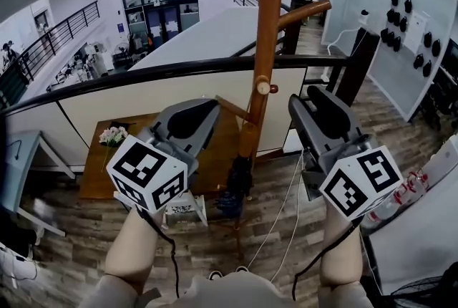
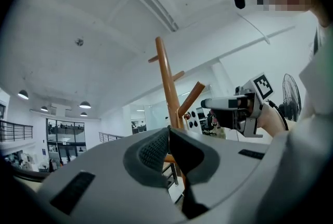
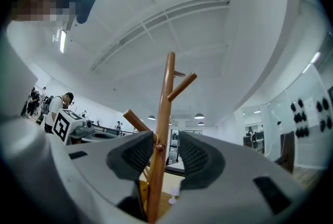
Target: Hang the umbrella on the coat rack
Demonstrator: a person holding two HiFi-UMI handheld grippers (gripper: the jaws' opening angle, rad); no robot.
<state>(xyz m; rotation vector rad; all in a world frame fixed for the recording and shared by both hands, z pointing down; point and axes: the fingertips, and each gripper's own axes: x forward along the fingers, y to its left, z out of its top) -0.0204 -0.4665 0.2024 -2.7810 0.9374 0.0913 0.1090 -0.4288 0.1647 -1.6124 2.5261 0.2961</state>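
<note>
Right gripper view: your right tool (image 3: 166, 154) stands with its jaws apart and nothing pressed between the pads. The pole of the coat rack (image 3: 164, 113) shows in the gap, beyond the tips.

Left gripper view: your left tool (image 2: 167, 146) has its jaws together and is empty.

Head view: the dark bundle, read here as the umbrella (image 1: 237, 188), hangs low against the rack's pole. It is below both tools and between them, well under the round-ended peg (image 1: 263, 87), and neither tool touches it. What it hangs from is too dark to tell.

Hazards, as judged:
- (a) With the right tool near the pole, a sideways pull-back could clip the pole or a peg and rock the rack, shaking the umbrella off.
- (b) If the umbrella's loop sits only on a peg's end, it may slide off by itself.
- (c) The white cables (image 1: 286, 217) on the floor by the rack's foot could catch the umbrella if it drops.
</note>
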